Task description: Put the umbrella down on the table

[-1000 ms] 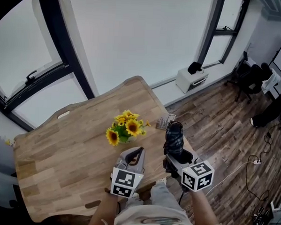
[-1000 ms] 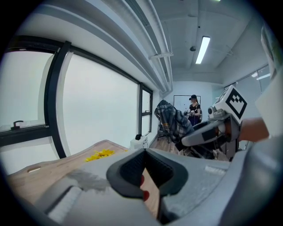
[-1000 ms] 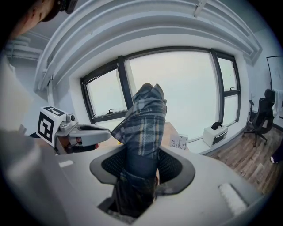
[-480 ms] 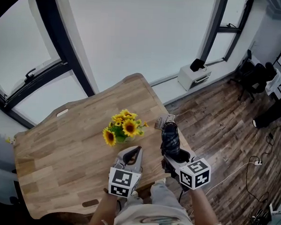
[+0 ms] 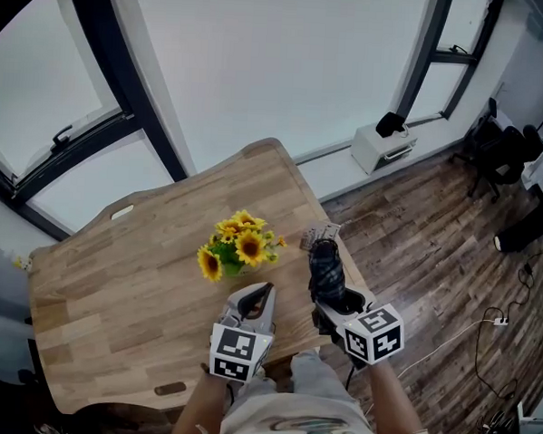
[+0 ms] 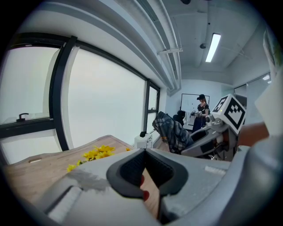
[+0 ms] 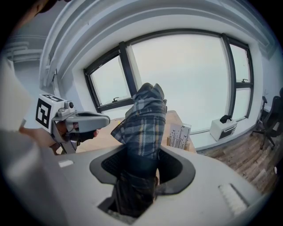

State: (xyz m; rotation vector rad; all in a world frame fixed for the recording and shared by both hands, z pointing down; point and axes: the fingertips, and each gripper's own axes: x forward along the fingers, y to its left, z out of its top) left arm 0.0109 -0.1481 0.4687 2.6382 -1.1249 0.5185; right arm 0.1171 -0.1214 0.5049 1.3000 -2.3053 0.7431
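A folded plaid umbrella (image 5: 326,264) stands nearly upright over the right end of the wooden table (image 5: 132,286). My right gripper (image 5: 332,301) is shut on its lower part. In the right gripper view the umbrella (image 7: 146,119) rises out of the jaws, and its dark lower end fills the gap between them. My left gripper (image 5: 255,299) hangs above the table's near edge, just left of the umbrella, with its jaws shut and nothing held. The left gripper view shows the umbrella (image 6: 172,131) and the right gripper (image 6: 207,137) to its right.
A small pot of sunflowers (image 5: 233,249) stands mid-table, just beyond the left gripper. A small printed card stand (image 5: 321,233) sits at the table's right edge, behind the umbrella. A white box (image 5: 384,147) sits on the floor by the window. Wood floor and office chairs (image 5: 502,151) lie to the right.
My right gripper has sunk a little with the umbrella and drifted slightly left, toward the table. The left gripper has hardly moved.
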